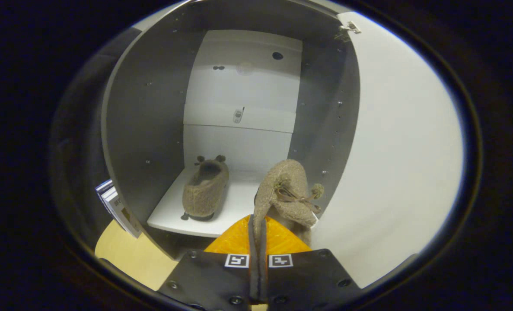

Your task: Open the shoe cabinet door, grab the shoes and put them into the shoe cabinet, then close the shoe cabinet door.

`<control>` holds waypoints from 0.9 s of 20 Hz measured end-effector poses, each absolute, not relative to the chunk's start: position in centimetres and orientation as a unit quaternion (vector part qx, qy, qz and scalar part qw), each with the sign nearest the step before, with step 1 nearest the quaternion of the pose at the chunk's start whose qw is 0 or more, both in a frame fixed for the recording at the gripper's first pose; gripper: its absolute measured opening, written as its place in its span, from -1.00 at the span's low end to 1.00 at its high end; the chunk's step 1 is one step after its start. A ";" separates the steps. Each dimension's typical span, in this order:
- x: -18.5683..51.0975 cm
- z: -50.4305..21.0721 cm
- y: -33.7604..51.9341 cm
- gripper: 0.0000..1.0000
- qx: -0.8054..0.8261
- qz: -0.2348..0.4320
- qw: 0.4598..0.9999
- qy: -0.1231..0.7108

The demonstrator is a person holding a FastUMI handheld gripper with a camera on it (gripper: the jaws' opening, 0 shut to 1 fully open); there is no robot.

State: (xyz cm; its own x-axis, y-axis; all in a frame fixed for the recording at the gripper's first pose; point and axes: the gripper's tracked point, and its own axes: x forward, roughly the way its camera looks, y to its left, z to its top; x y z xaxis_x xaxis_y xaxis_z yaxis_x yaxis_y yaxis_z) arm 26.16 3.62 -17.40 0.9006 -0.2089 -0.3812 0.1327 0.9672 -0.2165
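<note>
The shoe cabinet stands open ahead, with grey side walls and a white back. Its white door is swung out to the right of the fingers. One fuzzy brown slipper lies on the white bottom shelf inside, toe toward me. My gripper is shut on the collar of a second fuzzy brown slipper, which hangs upright just ahead of the orange fingers, in front of the shelf's right part. A small bow with pom-poms shows on it.
A light wooden floor lies below the cabinet at the left. A stack of flat printed items leans against the cabinet's left outer wall. A hinge shows at the door's top.
</note>
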 end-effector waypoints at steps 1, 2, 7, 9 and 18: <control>27.1 -17.1 3.7 -0.95 -0.094 -0.085 0.971 0.205; 28.1 -16.9 3.8 -0.95 -0.095 -0.082 0.970 0.206; 32.9 -17.6 3.9 -0.95 -0.098 -0.074 0.967 0.222; 34.6 -18.4 3.5 -0.95 -0.102 -0.076 0.964 0.233; 39.7 -20.5 3.3 -0.95 -0.135 -0.073 0.954 0.258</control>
State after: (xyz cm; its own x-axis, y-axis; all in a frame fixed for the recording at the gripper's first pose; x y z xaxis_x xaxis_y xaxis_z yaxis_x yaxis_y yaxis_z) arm 39.72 3.29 -20.48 0.8567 -0.2090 -0.4716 0.0700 0.9529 -0.2952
